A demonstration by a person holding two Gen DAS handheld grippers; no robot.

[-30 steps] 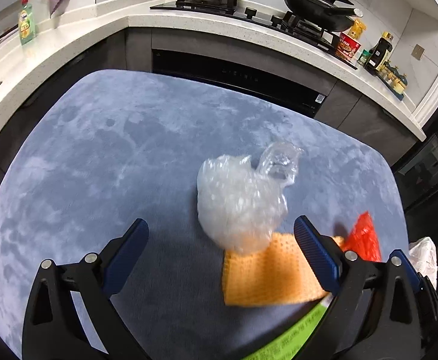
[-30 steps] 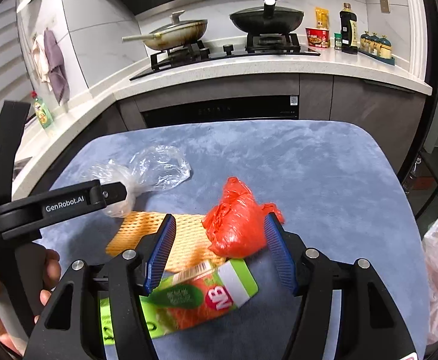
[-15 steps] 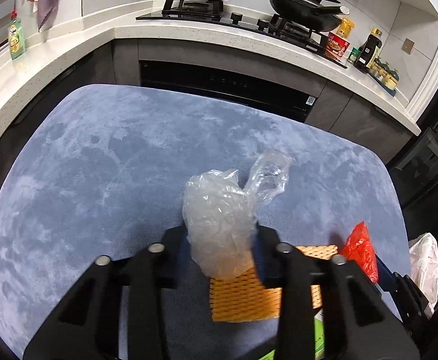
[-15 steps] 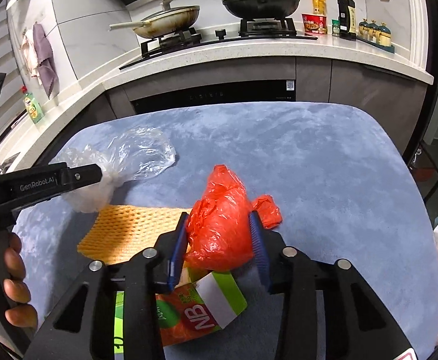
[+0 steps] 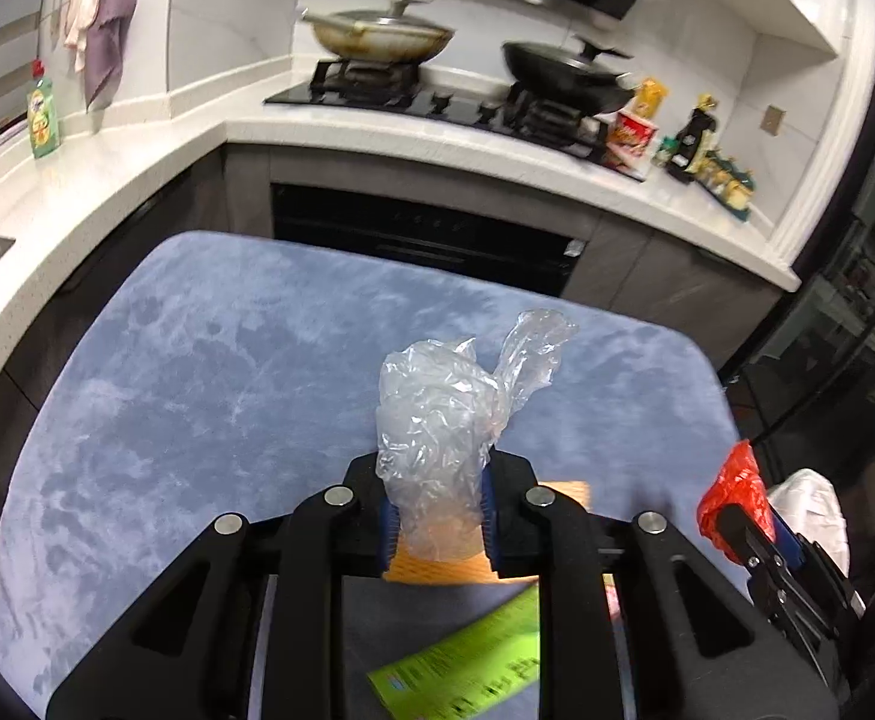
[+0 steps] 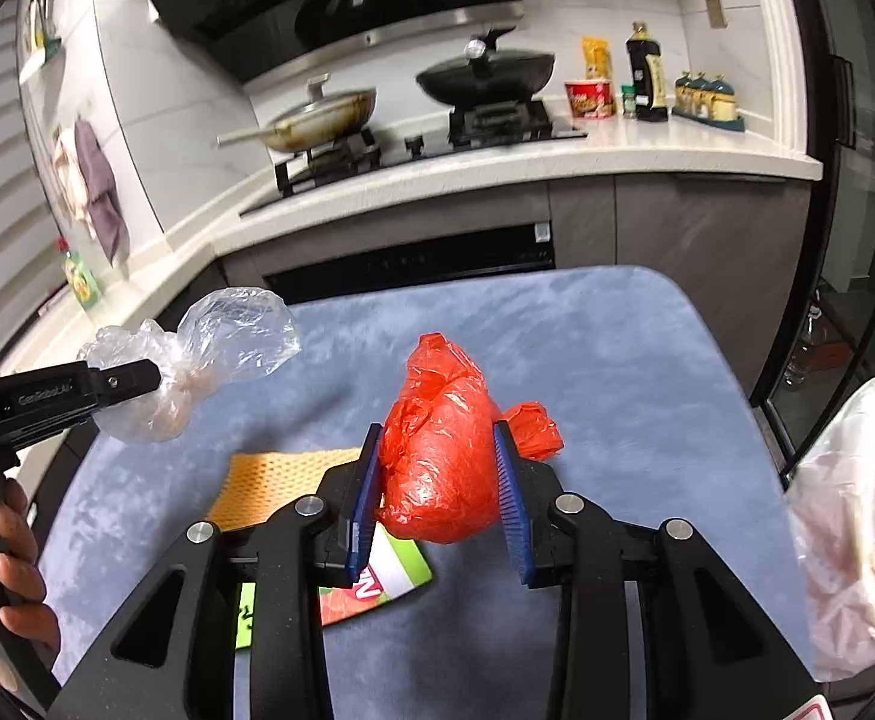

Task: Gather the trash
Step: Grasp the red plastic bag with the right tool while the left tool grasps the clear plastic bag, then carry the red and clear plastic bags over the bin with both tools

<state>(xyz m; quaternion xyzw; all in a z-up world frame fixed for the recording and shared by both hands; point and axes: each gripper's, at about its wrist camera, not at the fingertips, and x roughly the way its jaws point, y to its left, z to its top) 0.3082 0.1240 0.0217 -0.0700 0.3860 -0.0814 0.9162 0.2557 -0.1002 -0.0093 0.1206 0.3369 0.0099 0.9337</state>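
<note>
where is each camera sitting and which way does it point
Left wrist: rides the left gripper, facing the stove over the blue table; its black fingers pinch a crumpled clear plastic bag.
Right wrist: rides the right gripper, same heading; its fingers clamp a red plastic bag; a bare hand shows left.
Shared: both bags, the orange mesh sheet.

The surface [image 6: 617,360] is mottled blue-grey. A clear bag [image 5: 437,420], a bright red bag [image 6: 437,456], an orange mesh-patterned pad [image 6: 269,480] and a green, red and white packet [image 6: 377,582]. Black claw [image 6: 437,504] with blue pads [image 6: 512,510].
</note>
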